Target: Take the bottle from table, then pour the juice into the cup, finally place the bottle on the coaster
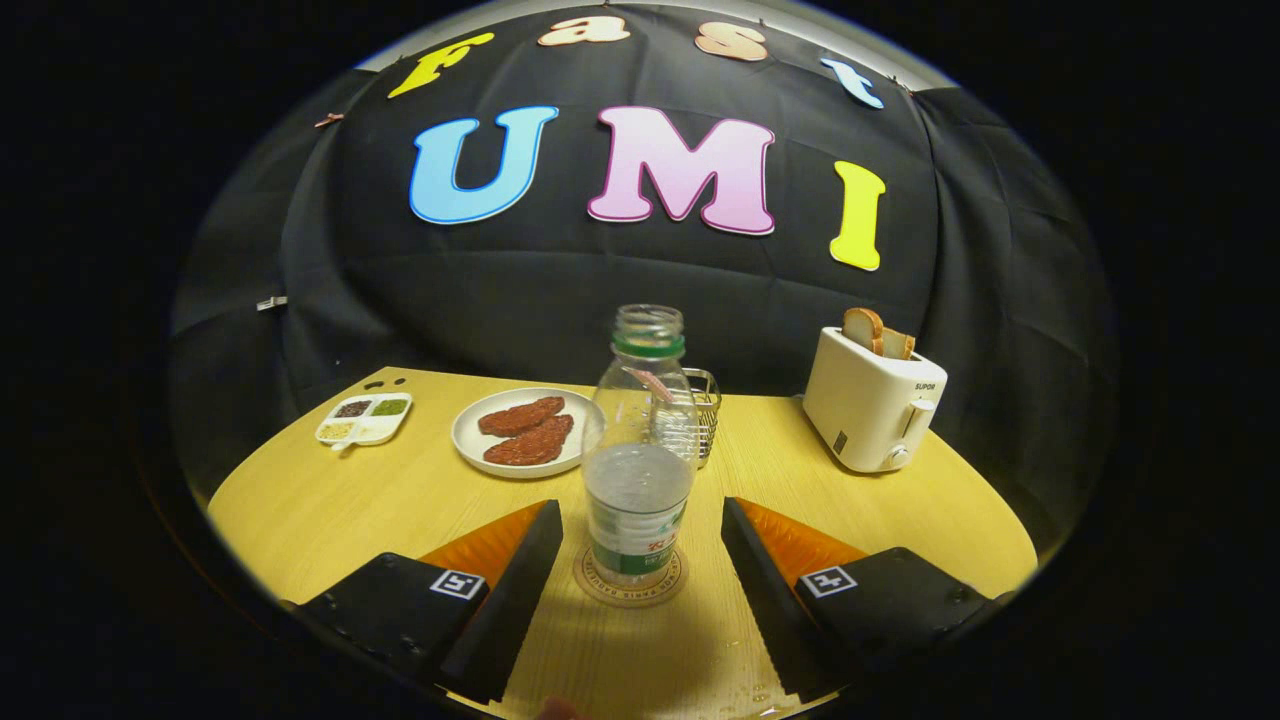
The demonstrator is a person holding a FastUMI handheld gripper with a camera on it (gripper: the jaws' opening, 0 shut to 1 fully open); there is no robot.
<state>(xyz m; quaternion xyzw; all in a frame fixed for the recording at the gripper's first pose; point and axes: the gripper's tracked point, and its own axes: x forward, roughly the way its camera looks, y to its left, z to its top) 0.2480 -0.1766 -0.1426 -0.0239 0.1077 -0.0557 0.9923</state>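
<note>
Clear plastic bottle (pixel 640 450) stands uncapped on the coaster (pixel 630 585) at lower centre, between the released, wide-apart fingers of the gripper (pixel 640 560); placing looks done, with only withdrawal left.

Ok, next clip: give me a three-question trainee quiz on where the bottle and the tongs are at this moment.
1. True or false: the bottle stands upright on the coaster.
2. The tongs are: A) shut on the bottle; B) open, a finger either side of the bottle, not touching it; C) shut on the toaster.
3. Fill in: directly behind the bottle stands a ___, with a plate of meat patties to one side of it and the toaster, holding bread, to the other.

Key: 1 true; 2 B; 3 wire-mesh holder.
</note>
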